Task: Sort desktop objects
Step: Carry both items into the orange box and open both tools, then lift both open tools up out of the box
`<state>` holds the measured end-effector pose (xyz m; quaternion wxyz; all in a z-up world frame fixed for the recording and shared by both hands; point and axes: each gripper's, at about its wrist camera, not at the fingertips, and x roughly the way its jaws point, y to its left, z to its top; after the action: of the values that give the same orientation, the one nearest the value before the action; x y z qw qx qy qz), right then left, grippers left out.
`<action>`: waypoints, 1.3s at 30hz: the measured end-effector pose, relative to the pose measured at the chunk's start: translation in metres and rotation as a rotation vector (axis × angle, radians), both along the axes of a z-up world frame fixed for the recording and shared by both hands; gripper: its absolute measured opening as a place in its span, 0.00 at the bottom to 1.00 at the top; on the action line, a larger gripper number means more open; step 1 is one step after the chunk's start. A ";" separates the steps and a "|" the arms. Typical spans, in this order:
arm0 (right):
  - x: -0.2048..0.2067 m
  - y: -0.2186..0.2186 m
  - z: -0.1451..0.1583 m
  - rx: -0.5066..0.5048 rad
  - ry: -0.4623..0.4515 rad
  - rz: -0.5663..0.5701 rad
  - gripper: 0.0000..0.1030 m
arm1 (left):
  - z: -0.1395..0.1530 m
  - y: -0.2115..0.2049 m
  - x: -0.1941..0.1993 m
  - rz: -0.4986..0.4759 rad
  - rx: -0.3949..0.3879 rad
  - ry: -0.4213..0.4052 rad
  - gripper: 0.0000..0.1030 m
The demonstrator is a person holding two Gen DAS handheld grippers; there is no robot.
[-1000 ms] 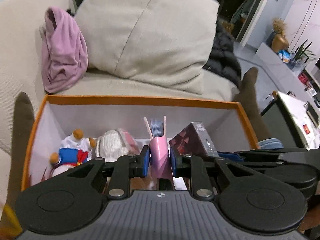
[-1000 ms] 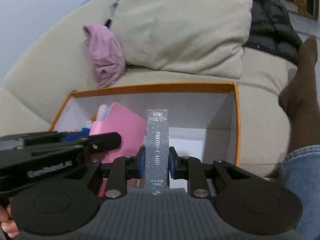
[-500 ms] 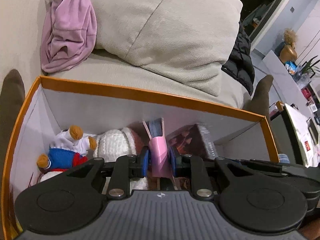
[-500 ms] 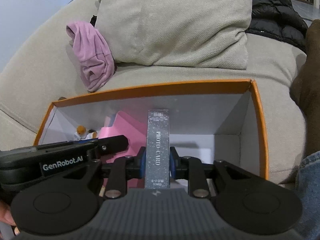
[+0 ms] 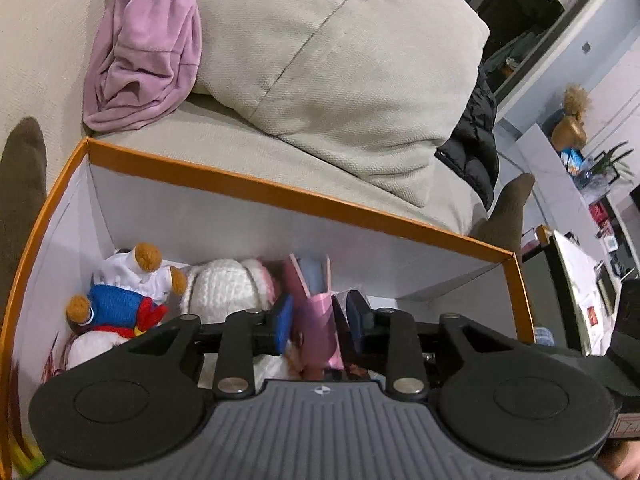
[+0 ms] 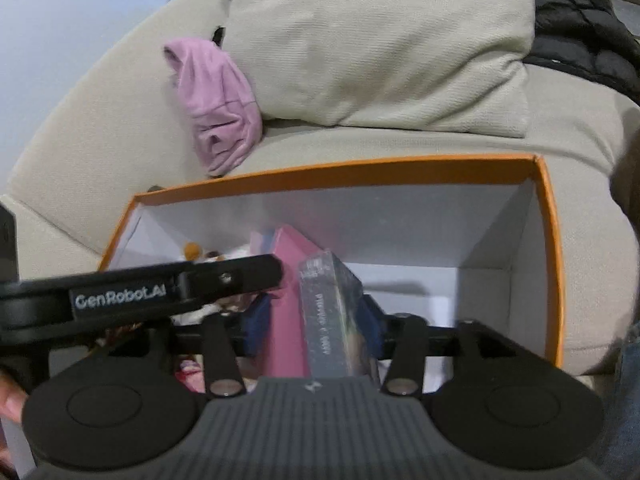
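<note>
A beige sofa (image 5: 52,32) fills the background in both wrist views, with a large cushion (image 5: 328,64) leaning on it at 12 o'clock and a crumpled pink garment (image 5: 140,52) tucked against the cushion at 10 o'clock. On the seat sits an orange-rimmed box (image 5: 280,196) with white inner walls, open at the top. Inside, toward 9 o'clock in the left wrist view, lie a plush toy in blue and white (image 5: 120,304) and a white knitted piece (image 5: 224,292) just beside it. At the box's centre the left gripper (image 5: 320,316) straddles a pink holder (image 5: 318,322) standing upright; its jaws are opening, the blue pads now clear of the holder's sides. In the right wrist view, the right gripper (image 6: 312,328) reaches into the box with its jaws opening wide around a silvery photo-card box (image 6: 332,312), which tilts toward 11 o'clock against the holder, no longer clamped.
</note>
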<state>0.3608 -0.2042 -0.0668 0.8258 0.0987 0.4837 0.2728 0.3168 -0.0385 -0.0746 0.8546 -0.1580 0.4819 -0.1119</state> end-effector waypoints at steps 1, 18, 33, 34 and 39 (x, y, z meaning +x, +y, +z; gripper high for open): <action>0.000 -0.001 0.000 -0.006 0.005 -0.002 0.51 | 0.000 -0.002 -0.001 -0.001 0.008 -0.003 0.33; -0.043 0.017 0.007 -0.264 0.005 0.210 0.59 | 0.060 0.012 -0.073 -0.039 0.124 -0.116 0.33; -0.039 0.039 0.008 -0.398 0.002 0.249 0.51 | 0.054 0.035 -0.102 -0.006 0.061 -0.151 0.33; -0.037 0.041 0.008 -0.400 -0.005 0.256 0.52 | 0.054 0.035 -0.103 -0.006 0.059 -0.150 0.33; -0.035 0.053 0.007 -0.361 -0.041 0.281 0.54 | 0.055 0.040 -0.104 0.013 0.049 -0.155 0.33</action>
<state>0.3260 -0.1511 -0.0595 0.7936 -0.1244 0.5168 0.2959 0.2124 0.0013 -0.0194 0.8936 -0.1311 0.4159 -0.1063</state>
